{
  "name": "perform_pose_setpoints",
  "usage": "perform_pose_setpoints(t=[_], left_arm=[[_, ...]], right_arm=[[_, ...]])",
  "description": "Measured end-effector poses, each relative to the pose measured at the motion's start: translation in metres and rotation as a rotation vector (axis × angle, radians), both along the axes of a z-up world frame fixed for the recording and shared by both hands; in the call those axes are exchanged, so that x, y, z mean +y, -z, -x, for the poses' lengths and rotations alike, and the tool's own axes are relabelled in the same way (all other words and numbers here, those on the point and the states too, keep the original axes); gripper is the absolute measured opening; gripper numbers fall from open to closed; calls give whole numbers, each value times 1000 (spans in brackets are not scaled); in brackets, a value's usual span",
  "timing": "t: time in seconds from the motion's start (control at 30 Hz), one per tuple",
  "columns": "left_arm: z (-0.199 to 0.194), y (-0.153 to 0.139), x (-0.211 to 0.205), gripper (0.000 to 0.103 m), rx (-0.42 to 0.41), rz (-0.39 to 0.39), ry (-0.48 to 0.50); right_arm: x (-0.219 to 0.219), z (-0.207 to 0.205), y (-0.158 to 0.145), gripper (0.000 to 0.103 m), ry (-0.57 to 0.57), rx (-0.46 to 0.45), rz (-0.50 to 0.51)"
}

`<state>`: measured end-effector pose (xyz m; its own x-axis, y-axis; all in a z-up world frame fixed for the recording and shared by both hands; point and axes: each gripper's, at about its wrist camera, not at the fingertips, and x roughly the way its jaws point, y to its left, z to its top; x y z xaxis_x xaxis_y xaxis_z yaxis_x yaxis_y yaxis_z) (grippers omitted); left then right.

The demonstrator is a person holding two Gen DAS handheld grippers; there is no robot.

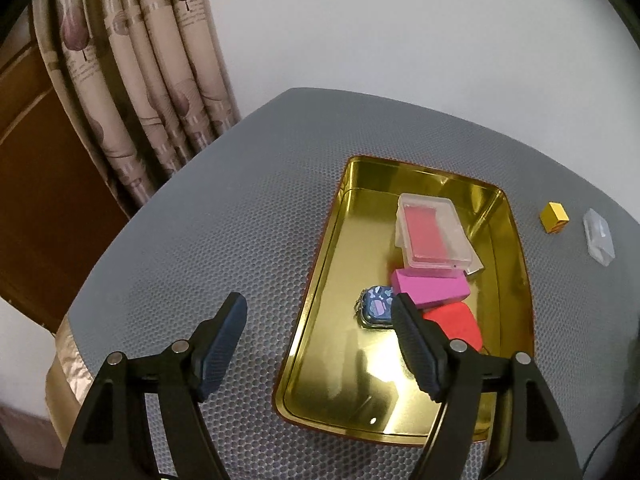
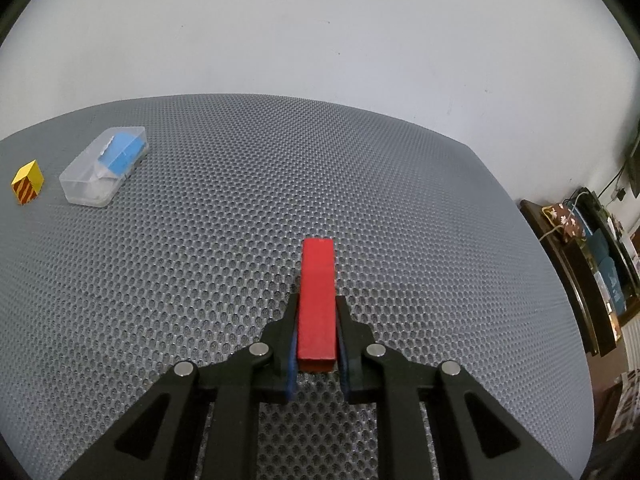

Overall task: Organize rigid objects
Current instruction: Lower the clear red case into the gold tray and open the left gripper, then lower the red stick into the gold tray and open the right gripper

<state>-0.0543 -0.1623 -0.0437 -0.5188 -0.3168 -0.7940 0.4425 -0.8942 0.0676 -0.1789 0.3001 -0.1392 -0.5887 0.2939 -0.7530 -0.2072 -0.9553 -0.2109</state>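
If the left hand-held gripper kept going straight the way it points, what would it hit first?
Probably the gray mat beside the gold tray; nothing lies between the open left hand-held gripper and it, though depth is hard to judge.

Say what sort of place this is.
Likely a room in a home: a patterned curtain beside a wooden door, a mat-covered table, and a cluttered dark sideboard along the wall.

A patterned curtain (image 1: 136,80) hung at ten o'clock beside a brown wooden door (image 1: 36,184). A dark cabinet (image 2: 580,280) stood at three o'clock against the white wall (image 2: 320,32).
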Motion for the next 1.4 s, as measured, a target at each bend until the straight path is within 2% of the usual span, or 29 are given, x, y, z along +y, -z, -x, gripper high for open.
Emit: perform_pose_setpoints(t=[0.27, 0.47, 1.07, 1.4], left_arm=[[0, 1, -4, 73, -7, -3, -19], [0, 0, -3, 74, -4, 8, -20], [-8, -2, -21, 75, 6, -31, -99], [-13, -4, -33, 75, 12, -38, -153]], right_arm=[[-18, -7, -10, 15, -35, -1, 12], [-45, -10, -31, 15, -108, 28, 94], [-217, -40, -91, 15, -502, 79, 208], [-270, -50, -96, 15, -637, 61, 277]])
